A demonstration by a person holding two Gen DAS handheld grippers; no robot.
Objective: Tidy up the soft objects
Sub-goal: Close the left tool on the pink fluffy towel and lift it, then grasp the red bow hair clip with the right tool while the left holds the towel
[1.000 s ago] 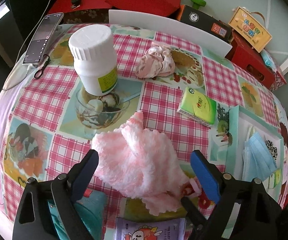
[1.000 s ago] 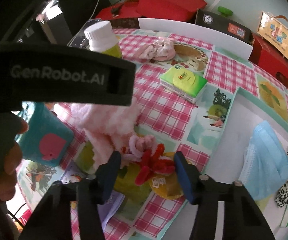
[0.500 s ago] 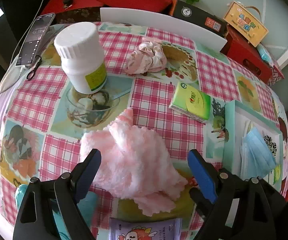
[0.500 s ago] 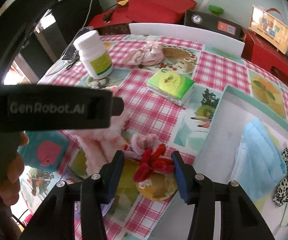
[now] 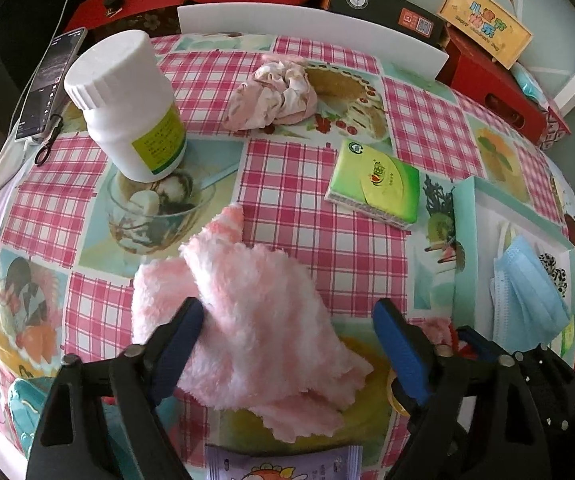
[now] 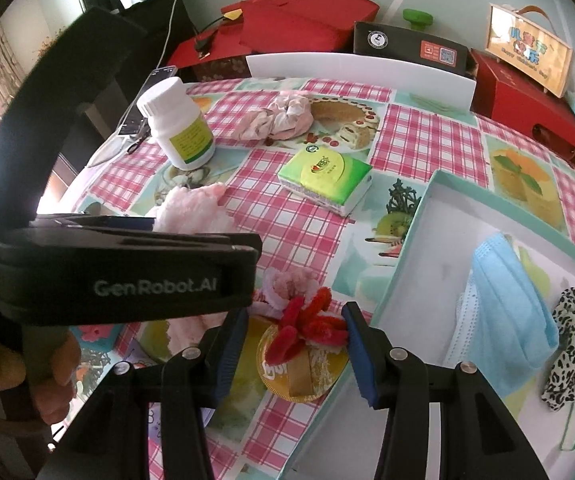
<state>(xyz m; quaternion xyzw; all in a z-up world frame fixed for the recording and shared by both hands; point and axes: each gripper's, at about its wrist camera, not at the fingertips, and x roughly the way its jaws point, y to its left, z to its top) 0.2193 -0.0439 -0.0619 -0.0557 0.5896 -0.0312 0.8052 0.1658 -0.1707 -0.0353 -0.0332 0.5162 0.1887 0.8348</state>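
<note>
My left gripper (image 5: 283, 330) had its fingers wide apart, straddling the pink fluffy cloth (image 5: 247, 316) on the table (image 5: 307, 208); the left finger touched the cloth's edge, the right stood clear at 3 o'clock. My right gripper (image 6: 293, 338) was apart too, around the red fuzzy flower (image 6: 307, 330), nothing clamped.

Risks: closing the left fingers now could pinch only one loose fold, so the cloth would trail or slip. The two grippers sat just beside each other, so they could collide. The right fingers might snag the pink fuzzy piece (image 6: 287, 286) touching the flower at 11 o'clock, or nudge the yellow round thing (image 6: 303, 368) under it. The white bottle (image 5: 127, 108) at 11 o'clock seemed far enough.

Hidden: the left gripper's body blocked much of the cloth in the right view. The purple packet (image 5: 283, 464) was cut off at 6 o'clock. The box (image 6: 419, 208) ran past the frame; mask (image 6: 507, 300) and spotted scrunchie (image 6: 571, 340) lay inside.
</note>
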